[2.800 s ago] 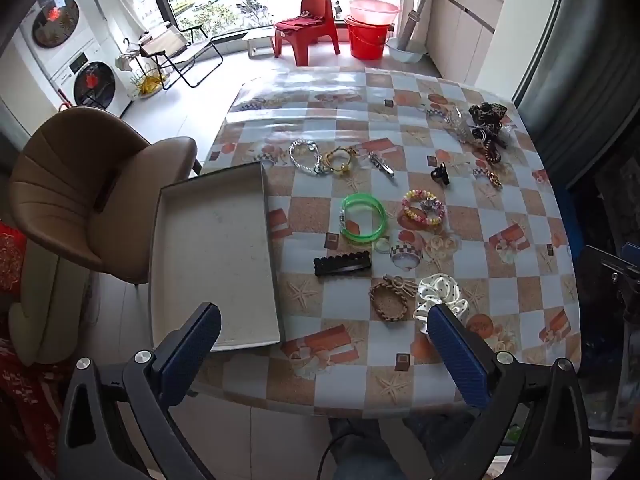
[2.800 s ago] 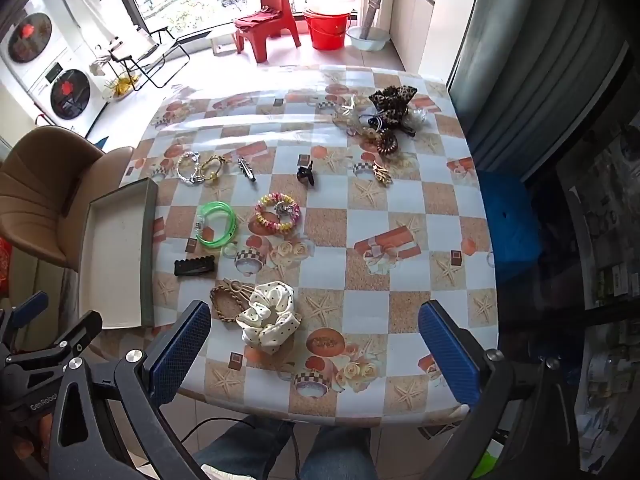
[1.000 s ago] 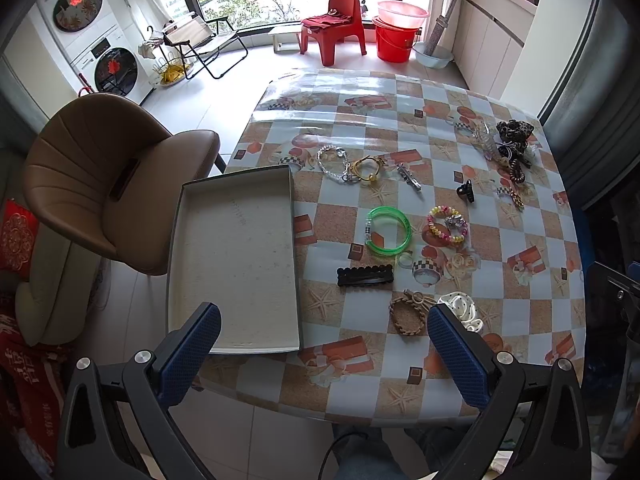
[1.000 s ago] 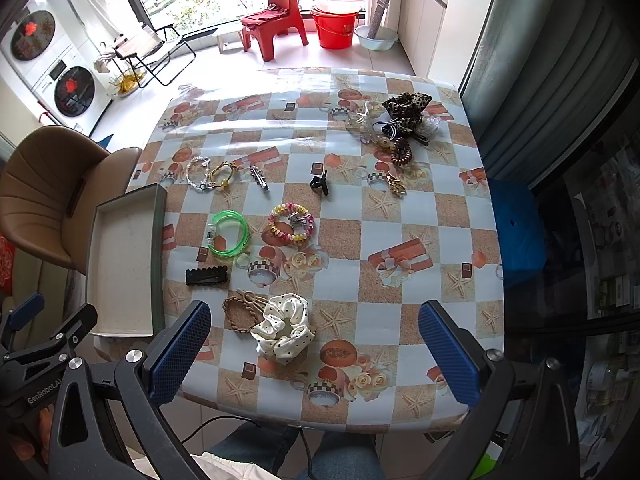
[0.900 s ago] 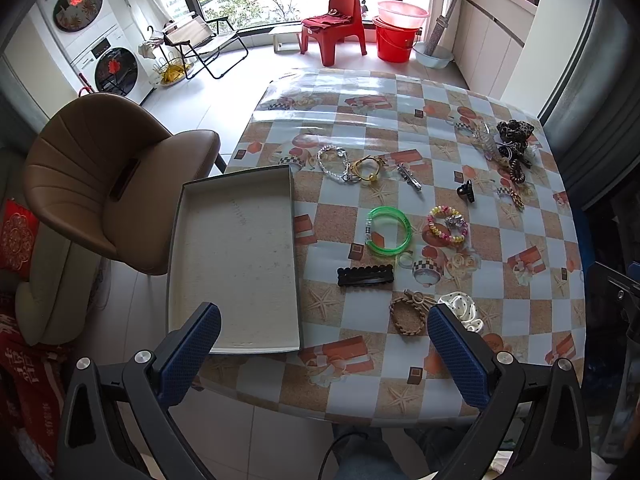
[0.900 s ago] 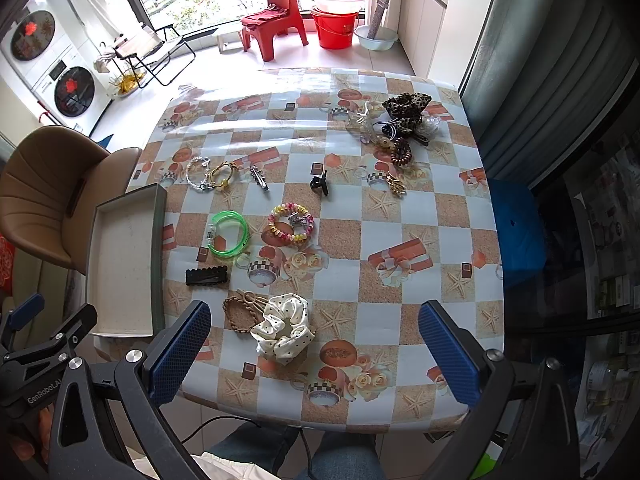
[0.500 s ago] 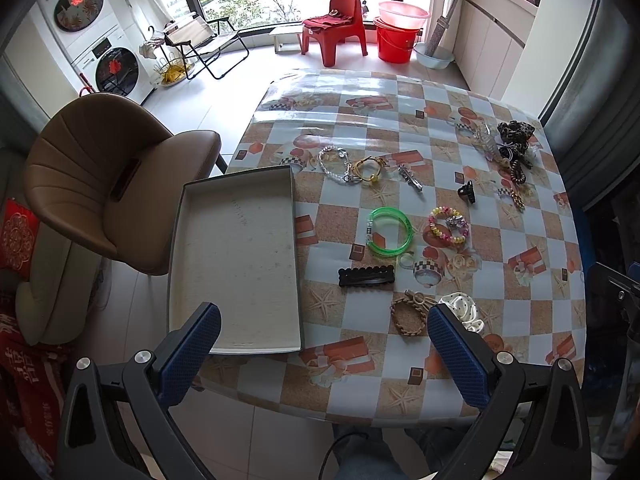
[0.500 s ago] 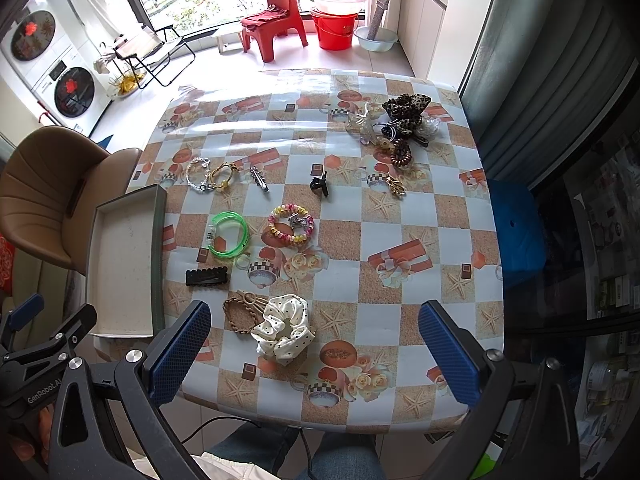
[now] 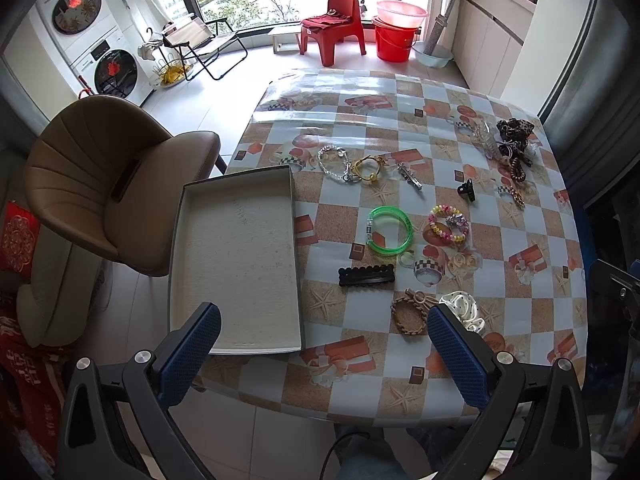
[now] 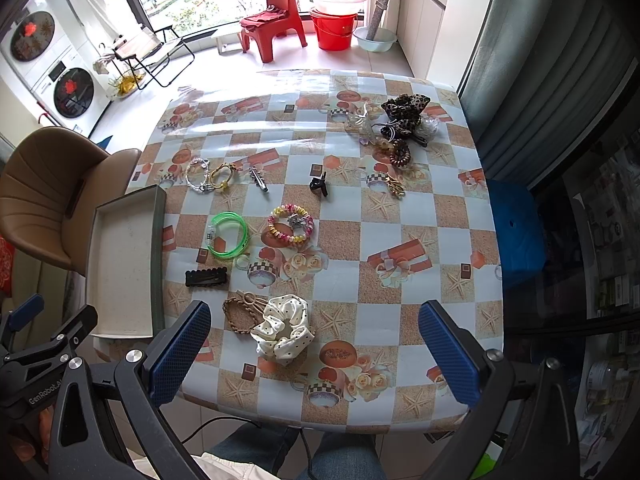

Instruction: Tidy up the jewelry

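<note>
Nothing is sorted yet — the tray (image 9: 236, 248) at the left edge of the tabletop (image 10: 400, 240) lies bare, its long axis running near to far. Every piece sits loose to its right: the green bangle (image 9: 389, 230), the black hair clip (image 9: 366, 275) lying left to right, and the white scrunchie (image 10: 283, 329) nearest. Left tongs (image 9: 320, 354) and right tongs (image 10: 314, 350) both gape wide, holding nothing.

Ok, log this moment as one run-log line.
left tool: open, empty | right tool: open, empty | tray: empty | green bangle, black clip, white scrunchie: on table
</note>
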